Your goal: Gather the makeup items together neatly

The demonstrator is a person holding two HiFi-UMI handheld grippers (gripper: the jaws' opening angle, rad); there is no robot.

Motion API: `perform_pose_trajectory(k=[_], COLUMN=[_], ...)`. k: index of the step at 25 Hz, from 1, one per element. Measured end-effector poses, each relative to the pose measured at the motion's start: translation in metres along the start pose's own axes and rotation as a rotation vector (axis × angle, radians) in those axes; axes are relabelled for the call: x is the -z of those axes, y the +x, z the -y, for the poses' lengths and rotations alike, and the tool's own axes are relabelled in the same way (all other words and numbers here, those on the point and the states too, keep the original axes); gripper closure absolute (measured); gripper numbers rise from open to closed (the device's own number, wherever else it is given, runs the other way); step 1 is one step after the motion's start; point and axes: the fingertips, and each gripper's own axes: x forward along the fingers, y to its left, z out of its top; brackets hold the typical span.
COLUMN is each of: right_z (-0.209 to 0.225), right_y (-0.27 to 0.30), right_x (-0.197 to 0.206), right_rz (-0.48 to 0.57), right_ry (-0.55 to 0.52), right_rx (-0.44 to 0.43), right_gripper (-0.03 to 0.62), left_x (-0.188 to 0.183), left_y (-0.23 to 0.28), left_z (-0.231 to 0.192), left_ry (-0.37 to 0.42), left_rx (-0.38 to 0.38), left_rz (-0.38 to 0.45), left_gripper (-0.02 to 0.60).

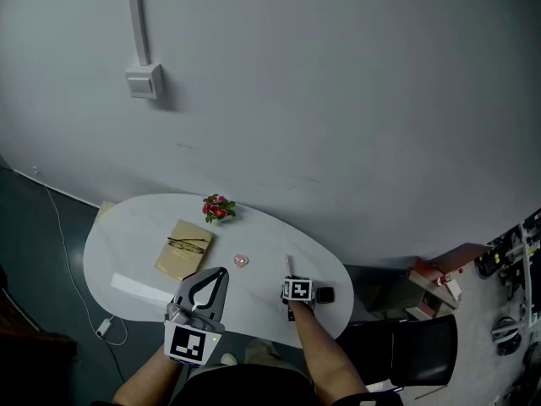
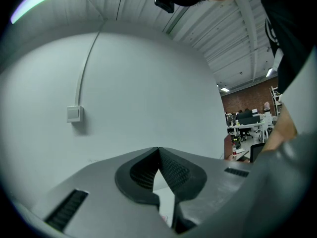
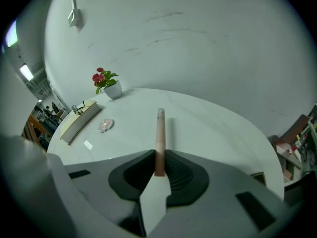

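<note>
Left gripper [image 2: 158,150] hanging clenched and empty; right gripper [image 3: 159,155] clamping a pink stick [image 3: 160,130].
Going left to right: the left jaws are meeting tip to tip on nothing, tilting up toward the wall. A small round compact [image 3: 105,125] is lying mid-table [image 3: 218,128], near the book [image 1: 183,249]. The right jaws are pinching the stick by its near end, the rest jutting forward above the table. It is looking light, stiff and smooth, so likely to swivel or slip in an end grip; holding nearer the middle would be steadier. The compact is looking flat and brittle, best taken across its edges.
</note>
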Motion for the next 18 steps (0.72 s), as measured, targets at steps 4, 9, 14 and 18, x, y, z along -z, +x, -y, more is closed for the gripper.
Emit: perform_pose_trajectory(k=[4,9,14,18], right_z=[0.015,0.041,0.058,0.063], right_y=[-0.013,-0.027,-0.035,-0.036], right_x=[0.014,0.034,0.058,0.069], right_rz=[0.005,0.007,-0.013,-0.038], right_ry=[0.043,0.097,0.157,0.144], right_rx=[0.031,0.079,0.107,0.113], right_gripper=[0.514,0.514,0.514,0.514], left_x=[-0.002,-0.003,0.000,-0.002], left_y=[0.000,-0.004,-0.009,-0.014], left_z=[0.016,0.028,0.035,0.042], left_ry=[0.015,0.012,0.029,0.035], left_rx=[0.046,0.077,0.096,0.104], left_rz=[0.003,-0.001,-0.019,-0.006], left_gripper=[0.565,0.565,0.565,0.565])
